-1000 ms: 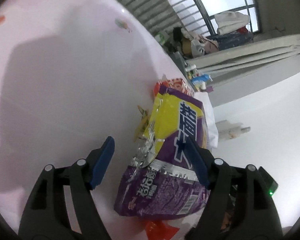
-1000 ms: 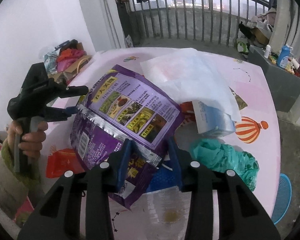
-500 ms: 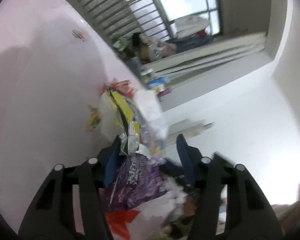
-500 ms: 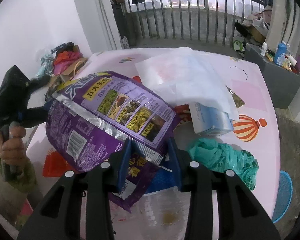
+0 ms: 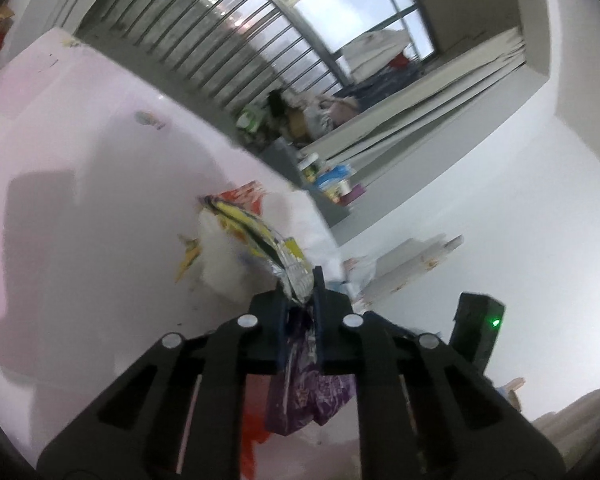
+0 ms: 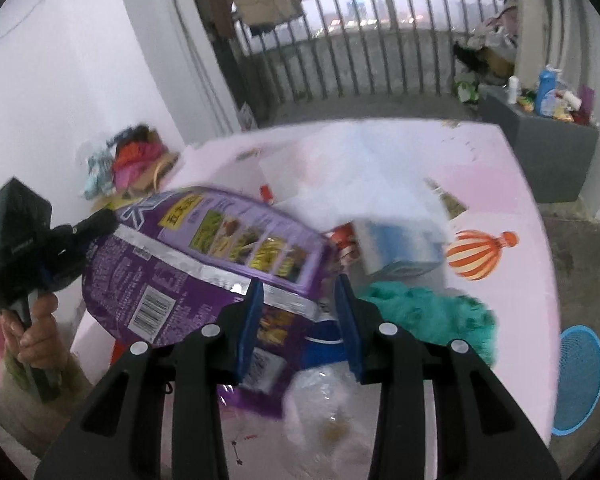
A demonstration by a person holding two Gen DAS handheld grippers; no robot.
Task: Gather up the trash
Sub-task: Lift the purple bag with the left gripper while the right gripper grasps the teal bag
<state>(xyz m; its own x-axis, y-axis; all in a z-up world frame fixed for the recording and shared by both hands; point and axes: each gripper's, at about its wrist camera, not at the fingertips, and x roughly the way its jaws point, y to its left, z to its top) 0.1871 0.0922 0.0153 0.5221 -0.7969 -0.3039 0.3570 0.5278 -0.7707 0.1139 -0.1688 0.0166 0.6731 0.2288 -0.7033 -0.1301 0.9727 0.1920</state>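
Left wrist: purple snack bag [image 5: 296, 280] between jaws

A purple snack bag [image 6: 204, 264] with a silver band, yellow label and black-and-white barcode is seen against a pale pink tabletop [image 6: 500, 184] printed with an orange-and-white striped balloon [image 6: 478, 254], beside a teal crumpled bag [image 6: 428, 312] and blue-padded black tongs [image 6: 298, 320].

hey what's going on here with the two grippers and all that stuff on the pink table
A person is clearing trash off the pink table. The left gripper is shut on one edge of a big purple snack bag, held up off the table. The right gripper is open, its fingers either side of the bag's other end. A teal bag, a blue-and-white pack and a white plastic bag lie on the table.
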